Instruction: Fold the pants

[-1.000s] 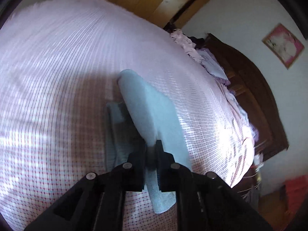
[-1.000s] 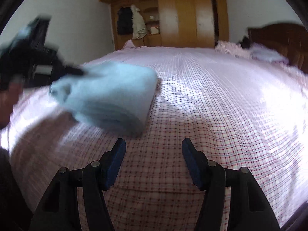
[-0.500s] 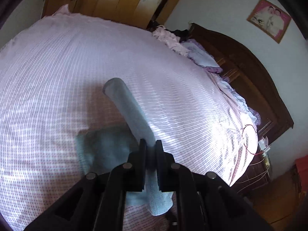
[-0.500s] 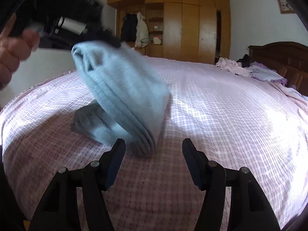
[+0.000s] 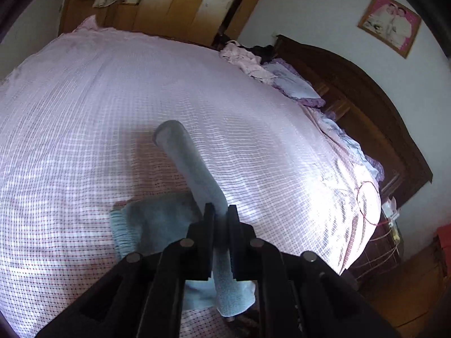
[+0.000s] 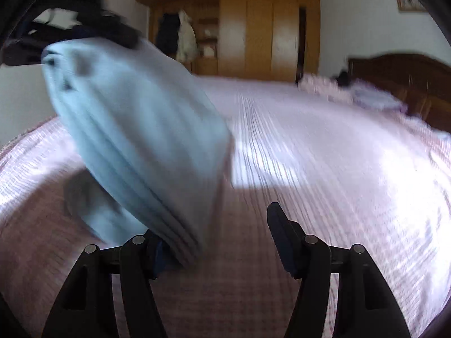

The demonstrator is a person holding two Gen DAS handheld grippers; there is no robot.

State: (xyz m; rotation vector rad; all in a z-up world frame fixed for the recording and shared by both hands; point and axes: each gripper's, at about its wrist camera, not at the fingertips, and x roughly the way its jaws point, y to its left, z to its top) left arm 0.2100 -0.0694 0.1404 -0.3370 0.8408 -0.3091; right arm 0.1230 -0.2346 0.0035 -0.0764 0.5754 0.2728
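Light blue folded pants hang from my left gripper, which is shut on their folded edge and holds them above the pink checked bed. Their lower end trails down on the bed. In the right wrist view the same pants hang at the left, blurred, with the left gripper above them. My right gripper is open and empty, low over the bed, its left finger partly hidden behind the pants' lower edge.
A pile of pink and purple clothes and pillows lies along the dark wooden headboard. A wooden wardrobe stands beyond the bed. The bed's edge drops to the floor at right.
My left gripper has lifted the pants higher off the bed, so they hang in a steeper fold. The right gripper has moved closer under the pants, still open.
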